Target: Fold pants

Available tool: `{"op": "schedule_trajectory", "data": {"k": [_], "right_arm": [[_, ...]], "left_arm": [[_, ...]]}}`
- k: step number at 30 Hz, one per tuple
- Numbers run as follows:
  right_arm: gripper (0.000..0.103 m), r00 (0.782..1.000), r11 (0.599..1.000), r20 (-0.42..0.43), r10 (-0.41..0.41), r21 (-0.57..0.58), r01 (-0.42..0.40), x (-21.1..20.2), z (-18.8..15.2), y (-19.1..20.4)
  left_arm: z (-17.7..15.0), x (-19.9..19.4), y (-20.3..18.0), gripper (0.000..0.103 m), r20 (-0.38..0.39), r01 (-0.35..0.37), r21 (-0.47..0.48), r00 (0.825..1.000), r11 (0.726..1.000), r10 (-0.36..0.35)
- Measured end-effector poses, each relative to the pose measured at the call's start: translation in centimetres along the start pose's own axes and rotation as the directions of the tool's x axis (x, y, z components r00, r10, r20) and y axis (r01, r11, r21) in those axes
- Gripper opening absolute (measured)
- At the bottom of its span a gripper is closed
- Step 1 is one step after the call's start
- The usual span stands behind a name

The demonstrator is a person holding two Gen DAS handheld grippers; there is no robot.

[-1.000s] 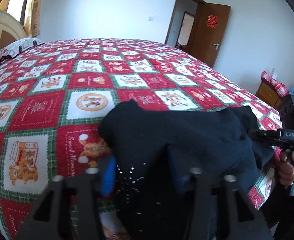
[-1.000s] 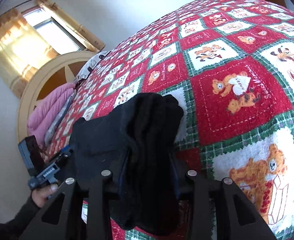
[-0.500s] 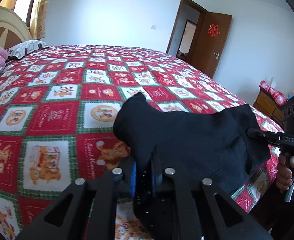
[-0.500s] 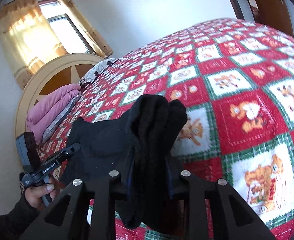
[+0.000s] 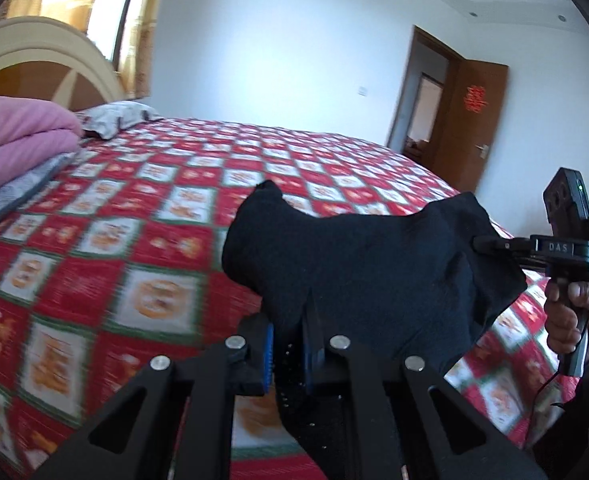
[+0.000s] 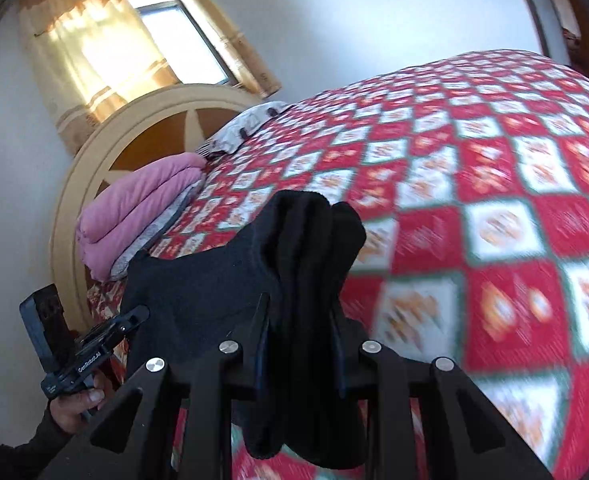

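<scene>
Black pants (image 5: 366,268) hang pinched in both our grippers: the left gripper (image 5: 288,344), low centre, clamps one end, the right gripper (image 5: 482,245), at frame right, another. Fabric stretches sideways between us, above the bed (image 5: 134,248). Since a second ago, we've lifted it off the quilt.

In the left wrist view the pants (image 5: 358,264) hang across the lower centre above the bed (image 5: 142,240), between the left hand-held gripper (image 5: 288,344) at the bottom and the right hand-held gripper (image 5: 490,246) at the right edge. A folded blanket (image 5: 18,132) and a pillow (image 5: 116,114) lie on the bed at upper left before the headboard (image 5: 42,52). The door (image 5: 476,120) stands at upper right behind the bed.
</scene>
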State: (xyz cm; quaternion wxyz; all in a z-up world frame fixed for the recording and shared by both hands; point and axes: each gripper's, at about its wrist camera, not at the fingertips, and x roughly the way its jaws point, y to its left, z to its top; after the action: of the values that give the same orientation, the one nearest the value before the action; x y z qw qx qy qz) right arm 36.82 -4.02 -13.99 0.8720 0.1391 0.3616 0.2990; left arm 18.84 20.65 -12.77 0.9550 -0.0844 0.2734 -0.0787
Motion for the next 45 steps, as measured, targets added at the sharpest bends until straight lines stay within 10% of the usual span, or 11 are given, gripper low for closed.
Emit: {"op": "schedule_trajectory", "data": {"k": [11, 27, 37, 41, 45], "right_arm": [[0.026, 0.988, 0.999, -0.152, 0.035, -0.036, -0.041, 13.1, 5.1, 2.9], [0.026, 0.978, 1.000, -0.208, 0.000, -0.010, -0.002, 16.9, 5.2, 0.7], [0.030, 0.970, 0.997, -0.233, -0.074, -0.013, 0.072, 18.0, 4.0, 0.0], [0.055, 0.964, 0.990, -0.226, -0.142, -0.040, 0.136, 18.2, 3.9, 0.0], [0.059, 0.965, 0.986, -0.203, -0.164, -0.013, 0.165, 17.0, 3.9, -0.7]], "left_arm": [[0.1, 3.4, 7.0, 0.012, -0.059, -0.107, -0.078, 0.993, 0.991, 0.103], [-0.6, 5.4, 6.8, 0.013, -0.078, -0.150, -0.027, 0.986, 0.988, 0.148], [-1.3, 6.3, 7.3, 0.046, -0.102, -0.196, -0.038, 0.976, 0.980, 0.192], [-1.4, 6.1, 8.1, 0.069, -0.110, -0.221, -0.080, 0.971, 0.972, 0.211], [-1.7, 5.4, 8.1, 0.080, -0.126, -0.233, -0.071, 0.967, 0.970, 0.223]]}}
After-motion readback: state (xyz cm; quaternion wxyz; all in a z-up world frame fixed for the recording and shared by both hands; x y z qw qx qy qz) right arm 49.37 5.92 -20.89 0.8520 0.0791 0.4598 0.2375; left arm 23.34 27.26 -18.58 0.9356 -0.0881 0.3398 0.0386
